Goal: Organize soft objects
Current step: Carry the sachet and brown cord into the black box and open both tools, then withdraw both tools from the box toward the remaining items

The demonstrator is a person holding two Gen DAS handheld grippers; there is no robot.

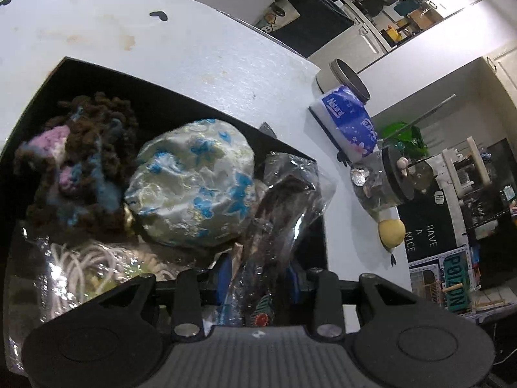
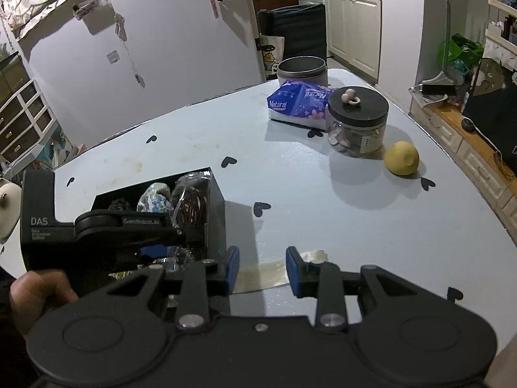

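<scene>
A black box (image 1: 181, 93) on the white table holds a brown, pink and blue woolly item (image 1: 80, 161), a silky white-and-blue bundle (image 1: 194, 184), a bagged white cord item (image 1: 80, 268) and a clear plastic bag with a dark item (image 1: 284, 200). My left gripper (image 1: 258, 278) is over the box, and the bag lies between its blue pads (image 1: 223, 278). In the right wrist view the box (image 2: 216, 200) sits left, with the left gripper above it. My right gripper (image 2: 262, 266) is open and empty above a pale flat patch (image 2: 265, 274) on the table.
A blue tissue pack (image 2: 300, 103), a lidded glass jar (image 2: 358, 123), a grey tin (image 2: 302, 69) and a yellow round object (image 2: 402, 157) stand at the table's far right. Black heart stickers (image 2: 261, 208) dot the table. A hand (image 2: 35, 294) holds the left gripper.
</scene>
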